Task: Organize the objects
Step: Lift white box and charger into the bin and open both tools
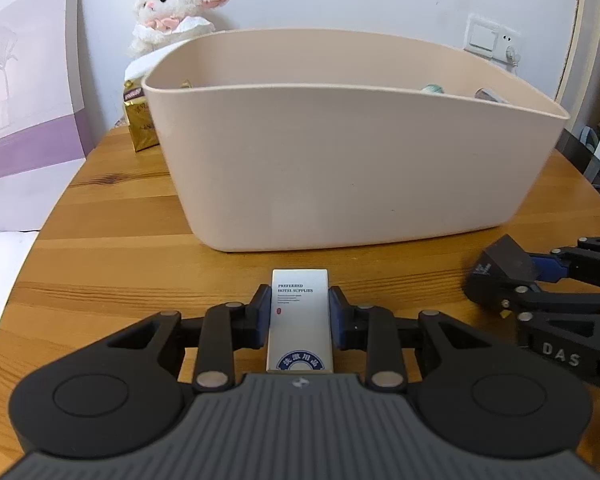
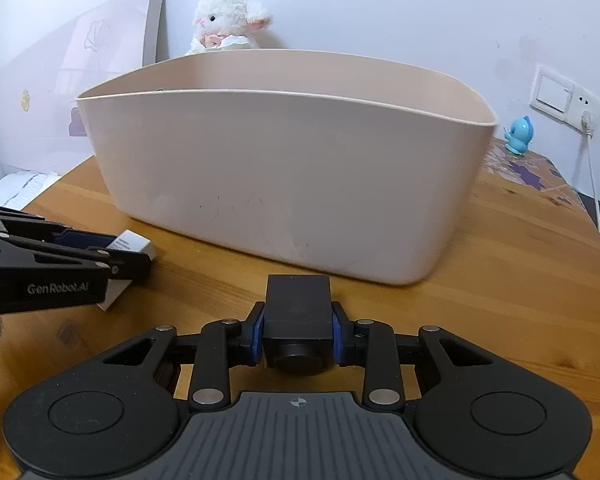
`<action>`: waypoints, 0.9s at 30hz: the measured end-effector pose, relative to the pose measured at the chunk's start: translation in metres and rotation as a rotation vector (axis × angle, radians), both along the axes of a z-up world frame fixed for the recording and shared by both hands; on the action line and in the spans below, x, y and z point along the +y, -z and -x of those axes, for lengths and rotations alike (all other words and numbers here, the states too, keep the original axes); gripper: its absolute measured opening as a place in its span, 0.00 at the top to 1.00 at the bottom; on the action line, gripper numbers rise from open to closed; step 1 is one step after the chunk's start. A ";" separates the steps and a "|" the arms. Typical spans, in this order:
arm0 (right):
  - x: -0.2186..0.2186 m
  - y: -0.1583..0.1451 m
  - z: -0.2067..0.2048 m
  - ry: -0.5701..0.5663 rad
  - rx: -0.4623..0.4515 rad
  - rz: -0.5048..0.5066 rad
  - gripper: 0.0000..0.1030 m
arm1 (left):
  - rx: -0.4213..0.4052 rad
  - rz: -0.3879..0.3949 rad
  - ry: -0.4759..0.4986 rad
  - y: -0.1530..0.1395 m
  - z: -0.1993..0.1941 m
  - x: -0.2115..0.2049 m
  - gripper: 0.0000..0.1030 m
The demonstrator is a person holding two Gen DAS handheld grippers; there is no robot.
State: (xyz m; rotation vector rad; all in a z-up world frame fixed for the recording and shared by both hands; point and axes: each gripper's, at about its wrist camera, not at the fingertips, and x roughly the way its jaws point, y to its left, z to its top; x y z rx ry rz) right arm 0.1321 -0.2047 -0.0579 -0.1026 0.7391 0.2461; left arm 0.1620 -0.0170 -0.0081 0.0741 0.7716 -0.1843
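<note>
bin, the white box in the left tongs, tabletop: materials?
Bin: likely matte beige plastic; thin moulded rim, scuffs.
White box: printed cardboard, it seems; sharp folded edges, slight sheen.
Tabletop: varnished wood or veneer; grain, knots, plank seams.

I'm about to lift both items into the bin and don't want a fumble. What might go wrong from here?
1. The beige bin has a tall wall right ahead; a low lift may knock the white box in the left gripper against its rim.
2. The right gripper with the black block sits close beside the left one, so they may collide.
</note>
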 end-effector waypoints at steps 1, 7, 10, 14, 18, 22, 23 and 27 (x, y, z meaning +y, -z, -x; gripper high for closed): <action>-0.002 -0.003 0.005 -0.005 -0.002 -0.012 0.72 | -0.004 0.002 0.004 -0.002 0.004 0.001 0.69; -0.014 -0.027 0.035 -0.028 -0.039 -0.035 0.72 | -0.054 0.003 0.013 -0.022 0.027 0.005 0.69; -0.020 -0.045 0.050 -0.034 -0.079 -0.044 0.72 | -0.089 0.009 0.012 -0.038 0.037 0.009 0.69; -0.028 -0.073 0.070 -0.038 -0.148 -0.050 0.72 | -0.159 0.004 0.020 -0.062 0.049 0.012 0.69; -0.031 -0.099 0.071 -0.033 -0.219 -0.061 0.72 | -0.221 0.006 0.015 -0.086 0.050 0.014 0.69; -0.032 -0.123 0.063 -0.025 -0.286 -0.074 0.72 | -0.280 0.004 0.003 -0.110 0.042 0.015 0.69; -0.033 -0.128 0.060 -0.022 -0.301 -0.080 0.72 | -0.294 0.007 -0.001 -0.116 0.040 0.015 0.69; -0.036 -0.147 0.047 -0.007 -0.352 -0.092 0.72 | -0.349 0.004 -0.008 -0.138 0.026 0.013 0.69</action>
